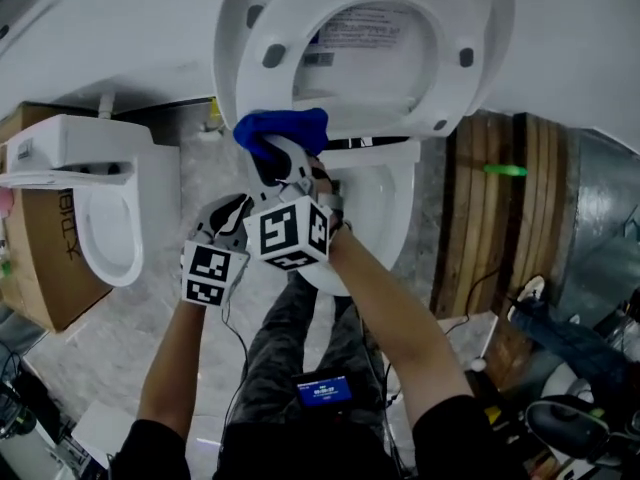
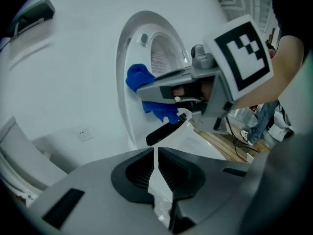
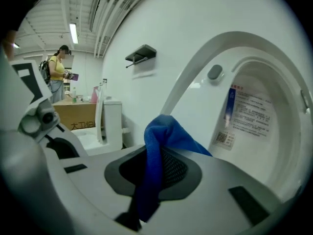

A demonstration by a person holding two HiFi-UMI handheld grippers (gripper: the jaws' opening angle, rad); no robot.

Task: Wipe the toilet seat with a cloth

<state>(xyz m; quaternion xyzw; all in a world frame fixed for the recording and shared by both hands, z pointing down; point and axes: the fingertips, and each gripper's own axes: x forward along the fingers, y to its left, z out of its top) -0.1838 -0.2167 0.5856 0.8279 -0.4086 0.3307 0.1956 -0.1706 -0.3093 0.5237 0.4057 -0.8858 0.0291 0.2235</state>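
We are clamping the blue cloth (image 1: 285, 128) in our right hand-held gripper (image 1: 280, 163), holding it against the raised toilet seat (image 1: 258, 83) just ahead. Our left hand-held gripper (image 1: 228, 223), jaws together and empty, is hanging lower, farther off.

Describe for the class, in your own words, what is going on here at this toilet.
A person holds a gripper in each hand over a toilet with its seat raised. The right gripper is shut on a blue cloth, held up at the seat's lower rim. The left gripper is shut and empty, close beside it.
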